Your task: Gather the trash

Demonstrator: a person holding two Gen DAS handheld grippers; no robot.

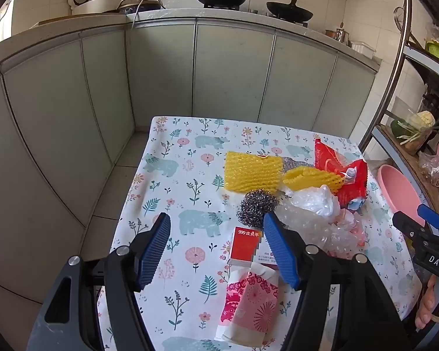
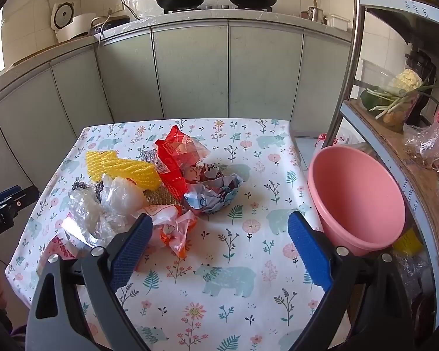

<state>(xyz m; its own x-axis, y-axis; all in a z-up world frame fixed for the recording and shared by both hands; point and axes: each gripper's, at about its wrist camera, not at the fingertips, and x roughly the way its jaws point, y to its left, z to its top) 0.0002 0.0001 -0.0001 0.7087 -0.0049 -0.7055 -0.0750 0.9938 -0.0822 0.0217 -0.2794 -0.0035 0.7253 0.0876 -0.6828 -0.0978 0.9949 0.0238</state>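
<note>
Both the left gripper [image 1: 216, 245] and right gripper [image 2: 219, 248] have jaws wide open, empty; the light plastic wrap [image 2: 102, 204] ahead may slip out when pinched

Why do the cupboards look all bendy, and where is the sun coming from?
In the left wrist view the fisheye lens bows the cabinet doors and darkens the corners; bright daylight glows at the far left edge. In the right wrist view the metal rack pole curves the same way, the clear plastic bag glints, and the pink bucket is sharp, like everything else.
</note>
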